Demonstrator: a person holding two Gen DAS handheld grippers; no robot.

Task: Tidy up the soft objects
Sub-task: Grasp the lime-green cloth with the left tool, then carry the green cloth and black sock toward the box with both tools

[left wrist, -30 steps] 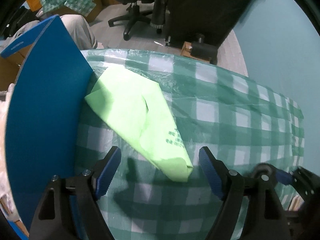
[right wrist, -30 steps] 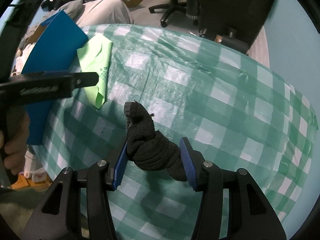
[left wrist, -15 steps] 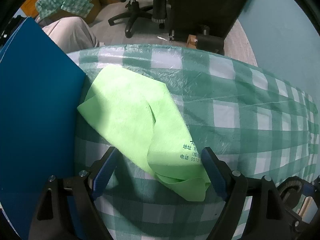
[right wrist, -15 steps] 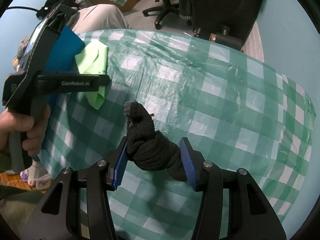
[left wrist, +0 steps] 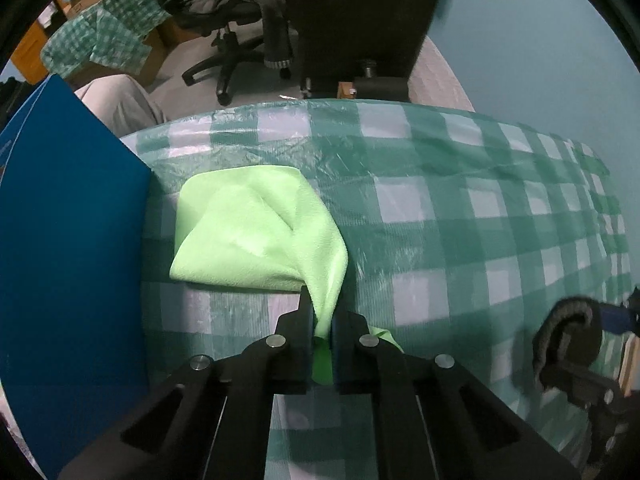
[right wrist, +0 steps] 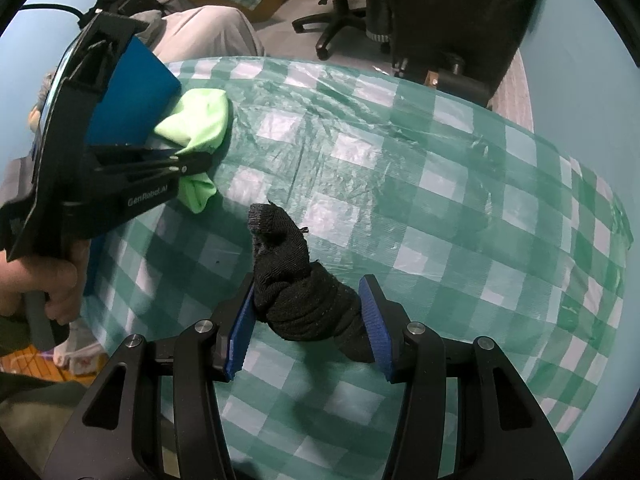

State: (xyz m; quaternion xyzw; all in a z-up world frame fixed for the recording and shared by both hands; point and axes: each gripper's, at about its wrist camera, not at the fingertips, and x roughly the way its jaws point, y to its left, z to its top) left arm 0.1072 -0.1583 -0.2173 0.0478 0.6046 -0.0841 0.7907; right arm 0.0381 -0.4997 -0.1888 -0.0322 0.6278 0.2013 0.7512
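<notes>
1. The left gripper [left wrist: 321,322] has its jaws clamped narrow on the near corner of the lime-green microfibre cloth [left wrist: 256,232], which bunches into a pinched neck between the pads. Pinching a corner instead of the middle would, I judge, let the cloth be lifted or dragged without scooping up the tablecloth beneath.
2. The rest of that cloth lies on the green-and-white checked plastic tablecloth [left wrist: 460,208], at the table's left side, just beside the blue flat board [left wrist: 68,260], with its left edge at the board. That nearness suggests the board is where the soft things are gathered, though this is a guess.
3. The right gripper [right wrist: 308,320] holds a rolled black knitted sock [right wrist: 296,288] between its blue pads at a middling width. The sock's loose end rests on the tablecloth, nearer and further right than the green cloth, well apart from it. Parking it there probably keeps it under control while the other hand works.
4. A second ago the left jaws stood wide, with the cloth's tip lying loose between them. Now they have shut on it and the cloth is pulled into folds.
5. The right gripper and sock look unchanged across the same span.
</notes>
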